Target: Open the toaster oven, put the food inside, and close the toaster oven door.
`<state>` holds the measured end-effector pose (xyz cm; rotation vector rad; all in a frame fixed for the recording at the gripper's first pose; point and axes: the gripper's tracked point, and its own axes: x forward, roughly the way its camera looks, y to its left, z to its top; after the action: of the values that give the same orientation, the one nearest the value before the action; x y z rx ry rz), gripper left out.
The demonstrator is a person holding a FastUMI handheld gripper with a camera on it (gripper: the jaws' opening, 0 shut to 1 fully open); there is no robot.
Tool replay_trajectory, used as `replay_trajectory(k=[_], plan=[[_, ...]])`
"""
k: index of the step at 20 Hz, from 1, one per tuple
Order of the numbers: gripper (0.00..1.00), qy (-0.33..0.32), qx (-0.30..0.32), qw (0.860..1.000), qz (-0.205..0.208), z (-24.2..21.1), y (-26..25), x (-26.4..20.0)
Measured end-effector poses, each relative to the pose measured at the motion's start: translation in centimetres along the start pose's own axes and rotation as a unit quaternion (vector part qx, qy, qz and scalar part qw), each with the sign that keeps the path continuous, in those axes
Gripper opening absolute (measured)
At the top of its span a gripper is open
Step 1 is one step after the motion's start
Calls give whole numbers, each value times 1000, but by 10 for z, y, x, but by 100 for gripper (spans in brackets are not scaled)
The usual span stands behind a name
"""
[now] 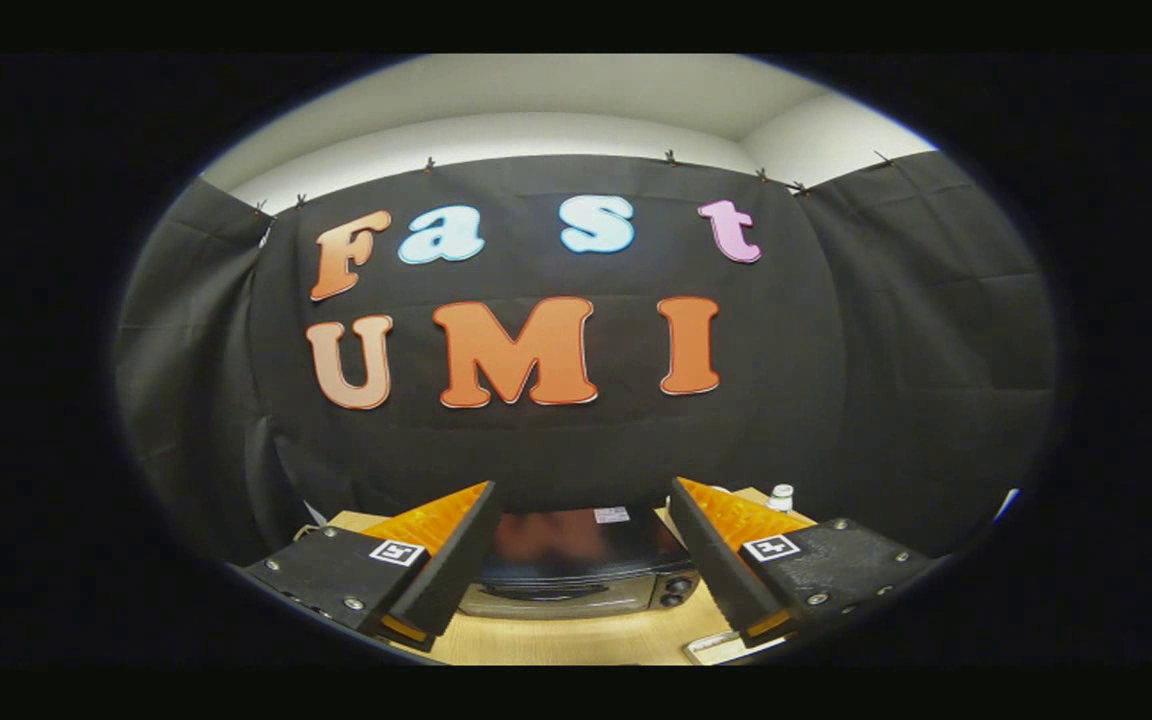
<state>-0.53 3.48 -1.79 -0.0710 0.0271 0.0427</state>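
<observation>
Sitting shut on the wooden table (576, 640), the dark toaster oven (581, 565) lies beyond the wide-spread hand-held gripper (581, 500).

**Gloss, grain and matt cloth at my booth**

From my remote seat, the toaster oven (581, 565) sits between my spread fingers, its dark top glossy enough to mirror colour from the wall behind, its front a brushed, metallic-looking band with two shiny dark knobs (677, 591) at the right. It rests on a table (576, 640) of pale wood-look board, smooth and lightly sheened. My gripper (581, 560) hangs wide apart, holding nothing; its finger bodies look like matt, slightly grainy plastic set with small bright metal screws, and the inner pads (436, 520) show a ribbed texture. The far wall (886, 350) is matt cloth, creased and pinned. A small bottle (781, 496), far right, looks like smooth plastic.
</observation>
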Motion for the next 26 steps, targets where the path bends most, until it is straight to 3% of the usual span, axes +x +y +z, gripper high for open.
replay_trajectory(k=[16, 26], plan=[[100, 20, -6, 999, 25, -22, 26, 9], [100, 72, -31, 996, 39, -98, 37, 39]])
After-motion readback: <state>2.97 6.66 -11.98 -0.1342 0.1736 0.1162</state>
